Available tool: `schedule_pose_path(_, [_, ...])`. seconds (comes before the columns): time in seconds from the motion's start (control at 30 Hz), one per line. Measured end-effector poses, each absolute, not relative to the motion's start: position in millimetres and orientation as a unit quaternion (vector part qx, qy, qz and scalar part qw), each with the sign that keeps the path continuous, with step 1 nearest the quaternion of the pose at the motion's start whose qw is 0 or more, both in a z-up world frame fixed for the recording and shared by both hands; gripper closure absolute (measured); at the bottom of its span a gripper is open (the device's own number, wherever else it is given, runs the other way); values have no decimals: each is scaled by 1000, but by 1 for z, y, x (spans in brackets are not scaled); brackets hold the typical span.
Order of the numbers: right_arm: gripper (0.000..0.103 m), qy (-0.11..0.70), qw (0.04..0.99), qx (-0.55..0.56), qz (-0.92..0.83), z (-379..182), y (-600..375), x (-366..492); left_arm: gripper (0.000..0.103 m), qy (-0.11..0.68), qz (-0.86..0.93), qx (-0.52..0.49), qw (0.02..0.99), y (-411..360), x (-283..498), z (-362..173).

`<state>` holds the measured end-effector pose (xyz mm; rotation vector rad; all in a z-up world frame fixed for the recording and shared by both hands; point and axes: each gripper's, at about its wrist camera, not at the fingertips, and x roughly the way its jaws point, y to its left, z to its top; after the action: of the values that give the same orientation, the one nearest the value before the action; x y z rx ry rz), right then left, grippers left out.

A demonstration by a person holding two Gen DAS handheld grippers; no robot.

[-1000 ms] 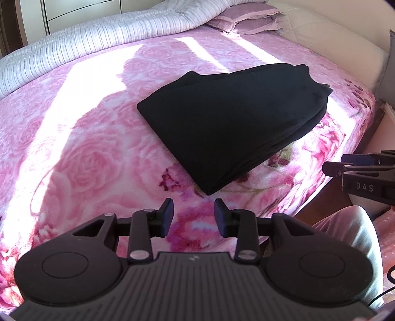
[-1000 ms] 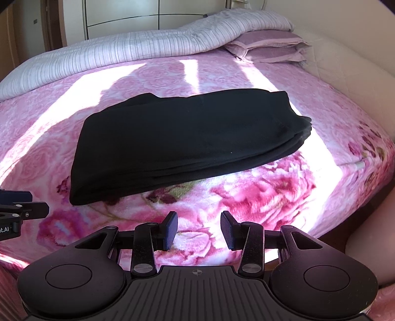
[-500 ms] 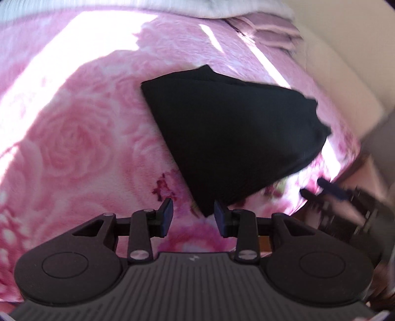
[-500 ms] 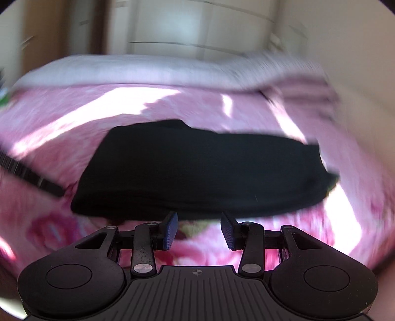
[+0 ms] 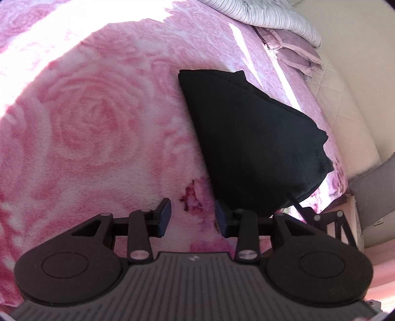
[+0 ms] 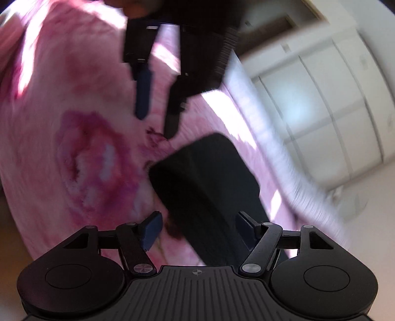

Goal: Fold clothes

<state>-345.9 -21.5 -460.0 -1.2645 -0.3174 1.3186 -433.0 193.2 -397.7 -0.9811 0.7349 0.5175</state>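
Observation:
A black folded garment (image 5: 254,148) lies on the pink rose-patterned blanket (image 5: 98,123). My left gripper (image 5: 192,218) hovers open just above the blanket, with its right fingertip beside the garment's near corner and only blanket between the fingers. The right wrist view is blurred and tilted. There the garment's thick folded end (image 6: 205,187) runs in between the fingers of my right gripper (image 6: 197,232), whose jaws are opening wide; the pads stand clear of the cloth. The left gripper (image 6: 156,124) shows at the top, pointing down at the blanket near the garment's corner.
A striped duvet (image 5: 271,14) and mauve pillows (image 5: 291,54) lie at the head of the bed by a beige padded headboard (image 5: 358,98). White wardrobe doors (image 6: 321,98) stand beyond the bed. The bed edge drops off near the garment's right end (image 5: 340,197).
Both grippers have rolled and come down close to the garment. The right gripper's jaws have widened and now straddle its folded end. The left gripper has reached the near corner.

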Motion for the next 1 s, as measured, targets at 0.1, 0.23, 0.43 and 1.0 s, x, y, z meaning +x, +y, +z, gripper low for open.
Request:
schedule_pose_path(0.1, [34,-160,586,-554,569,-465,-15,-348,70,336,236,-462,786,198,-434,-400])
schedule_pose_path(0.23, [34,-177,577,-553,574,-469,-8,-348,70,331,235,-468,785,202,-433,-401])
schedule_pose_path(0.43, [61,-148,585,-534,592,-466,5,-346,70,332,242,-463,785,207,-428,-397])
schedule_pose_path(1.0, [93,356,730,165,560,-314,-32,-60,69,290,163,-353,874,214,-294,-321])
